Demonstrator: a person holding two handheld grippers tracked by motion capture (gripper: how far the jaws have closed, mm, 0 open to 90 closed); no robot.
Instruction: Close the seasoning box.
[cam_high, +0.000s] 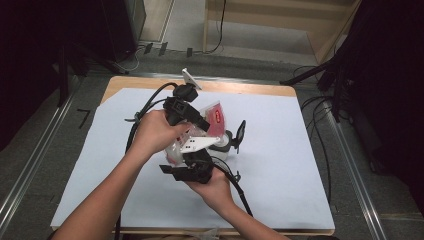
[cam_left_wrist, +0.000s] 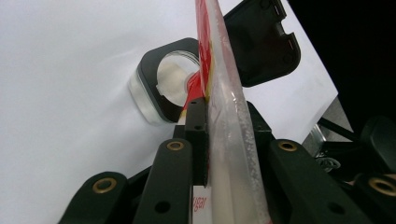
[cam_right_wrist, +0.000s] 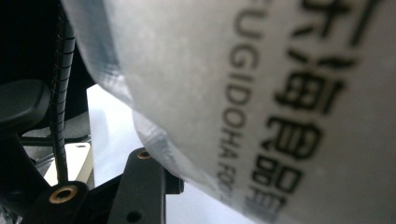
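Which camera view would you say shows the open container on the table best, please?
The left gripper view: the container shows its square black rim, clear wall and flipped-up lid beyond the plastic bag. The high view shows it small, partly behind the grippers. The right gripper view gives the bag's printed face close up.

Print on the clear plastic bag

The bag (cam_right_wrist: 261, 93) carries black letters reading "FUGIDOHA FOO…", cut off at the frame's edge, beside large black Chinese characters; its red label's print (cam_high: 217, 117) is too small to read.
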